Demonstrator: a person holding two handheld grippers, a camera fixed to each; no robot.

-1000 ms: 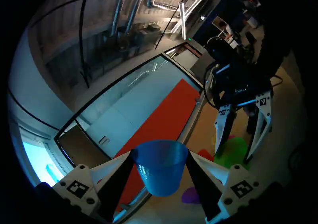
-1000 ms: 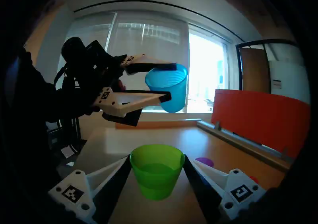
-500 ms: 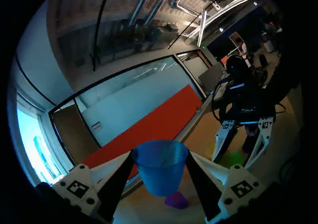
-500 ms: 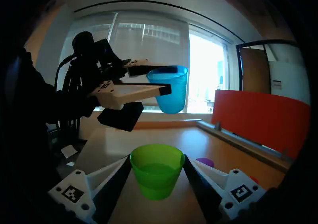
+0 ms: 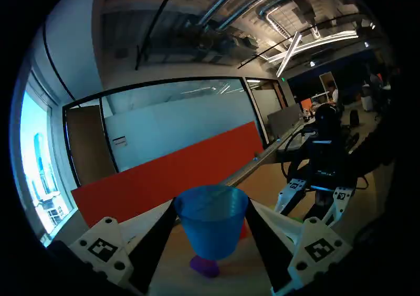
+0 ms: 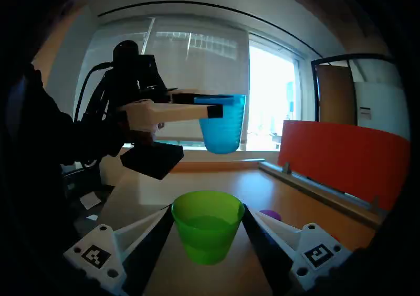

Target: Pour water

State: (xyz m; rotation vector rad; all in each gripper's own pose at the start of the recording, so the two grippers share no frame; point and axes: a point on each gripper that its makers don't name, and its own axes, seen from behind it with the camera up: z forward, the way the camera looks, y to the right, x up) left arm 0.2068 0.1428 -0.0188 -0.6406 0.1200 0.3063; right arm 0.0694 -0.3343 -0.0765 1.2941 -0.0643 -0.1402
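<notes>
An orange partition (image 6: 344,157) borders the wooden table (image 6: 149,191), where a small purple object (image 5: 205,266) sits.

Left gripper view's camera sits just behind the left gripper (image 5: 210,207), peering roughly level along its jaws, with the blue cup (image 5: 211,230) close up between them. Right gripper view's camera rides behind the right gripper (image 6: 207,214), facing the window (image 6: 268,96), with the green cup (image 6: 207,233) near between its jaws. Both views share the table (image 6: 152,191) and the orange panel (image 5: 173,175). Each catches the other's gripper beyond its jaws.
</notes>
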